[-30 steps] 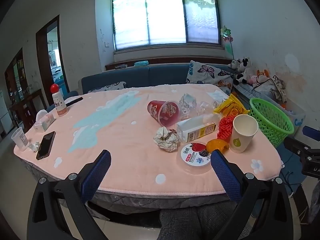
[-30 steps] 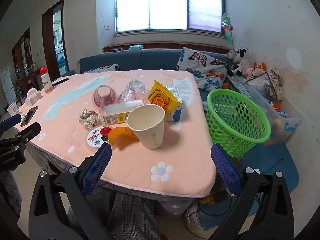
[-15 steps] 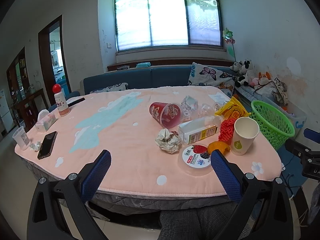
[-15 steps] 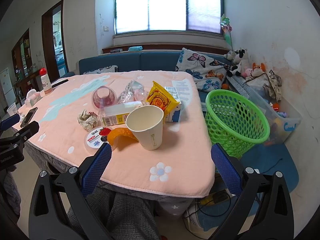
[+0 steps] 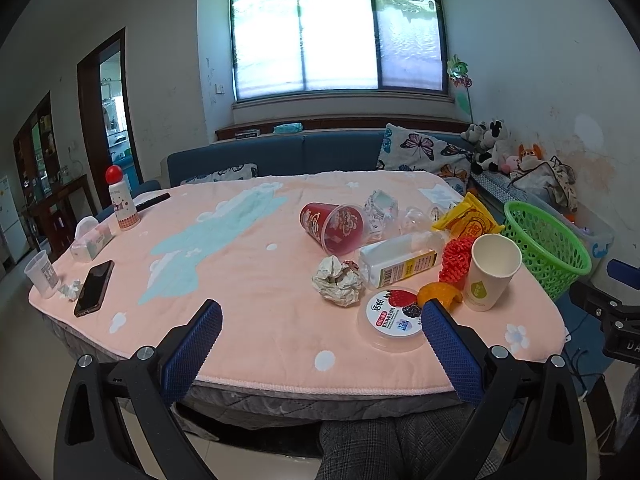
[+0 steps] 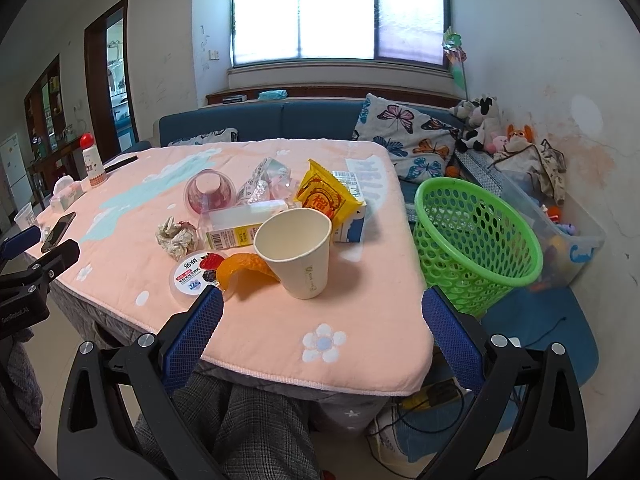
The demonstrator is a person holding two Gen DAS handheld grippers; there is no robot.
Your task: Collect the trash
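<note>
A soft, matt quilted cloth (image 6: 360, 280) covers the table at frame centre. On it: a matt paper cup (image 6: 296, 252), a crumpled paper ball (image 5: 338, 280), a glossy yellow foil wrapper (image 6: 326, 196) and a clear plastic tub (image 5: 338, 226) — beside them, at right, a perforated green plastic basket (image 6: 476, 240). The gripper fingers (image 5: 192, 344) carry textured blue pads on matt black plastic.
</note>
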